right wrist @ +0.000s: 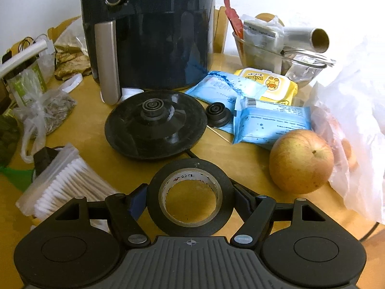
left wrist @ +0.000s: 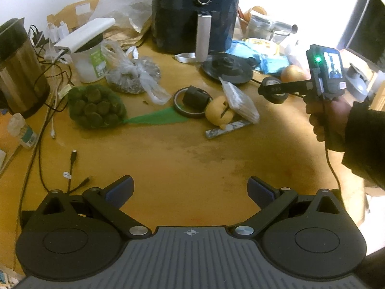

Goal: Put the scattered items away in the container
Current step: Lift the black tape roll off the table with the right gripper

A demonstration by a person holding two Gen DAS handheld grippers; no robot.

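Note:
My right gripper (right wrist: 191, 192) is shut on a black tape roll (right wrist: 192, 166), with a pad pressing on each side, and holds it just above the wooden table (right wrist: 125, 168). In the left wrist view that same gripper (left wrist: 276, 89) is at the right, in a person's hand, with the tape roll (left wrist: 273, 97) at its tip. My left gripper (left wrist: 191, 185) stands open over bare wood with nothing between its fingers. Scattered items lie ahead: an apple (right wrist: 300, 161), a pack of cotton swabs (right wrist: 65, 185) and blue wipe packs (right wrist: 272, 122). A clear glass bowl (right wrist: 259, 55) holding packets stands at the back right.
A dark air fryer (right wrist: 149, 31) and a black kettle base (right wrist: 156, 125) block the middle back. A white plastic bag (right wrist: 356, 132) fills the right. A green net bag (left wrist: 96, 107), a steel kettle (left wrist: 19, 67) and loose cables (left wrist: 72, 159) are on the left.

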